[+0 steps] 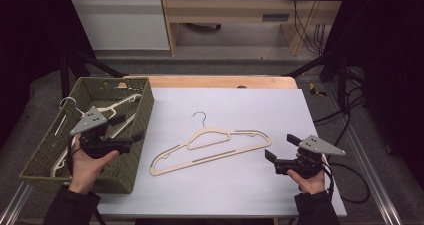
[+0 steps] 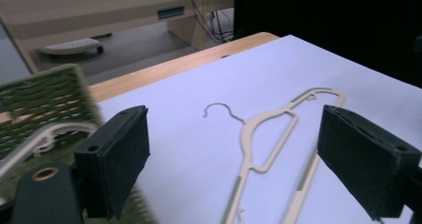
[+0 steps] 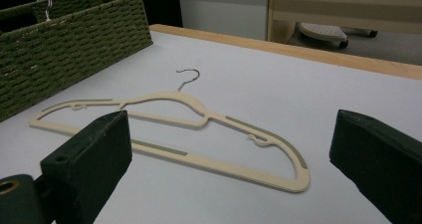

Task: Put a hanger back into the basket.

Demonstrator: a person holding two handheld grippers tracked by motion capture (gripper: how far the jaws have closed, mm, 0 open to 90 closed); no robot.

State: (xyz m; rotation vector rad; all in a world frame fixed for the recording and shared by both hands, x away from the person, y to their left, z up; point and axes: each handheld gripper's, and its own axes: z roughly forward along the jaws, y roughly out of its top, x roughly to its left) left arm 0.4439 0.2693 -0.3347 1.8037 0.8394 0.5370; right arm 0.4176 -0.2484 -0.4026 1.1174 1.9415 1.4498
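While the cream plastic hanger (image 1: 210, 145) lies flat on the white table sheet (image 1: 240, 185) at the centre of the high view, its wire hook toward the top of the frame, both tools stand idle of load.

Item 1, left gripper (image 1: 131, 127): lower left of the high view, over the near right corner of the green woven basket (image 1: 45, 155); jaws spread wide, nothing between them. In the left gripper view the hanger (image 2: 268, 149) lies ahead across the sheet.

Item 2, right gripper (image 1: 280, 147): lower right of the high view, just beside the hanger's right shoulder; jaws spread, nothing held. In the right gripper view the hanger (image 3: 199, 134) lies between and beyond the jaws.

Item 3, basket contents: at least one more cream hanger (image 1: 117, 112), with a metal hook (image 1: 67, 102) over the left rim; probably more than one, though the weave and the hand hide the count.

Handling note: the step looks like picking the hanger up for the basket. Best to pinch a thin bar at the shoulder, jaws square across it, lift level, and keep the hook clear of the basket rim.

Markings: no brand, label or legible writing on hanger, basket or grippers.
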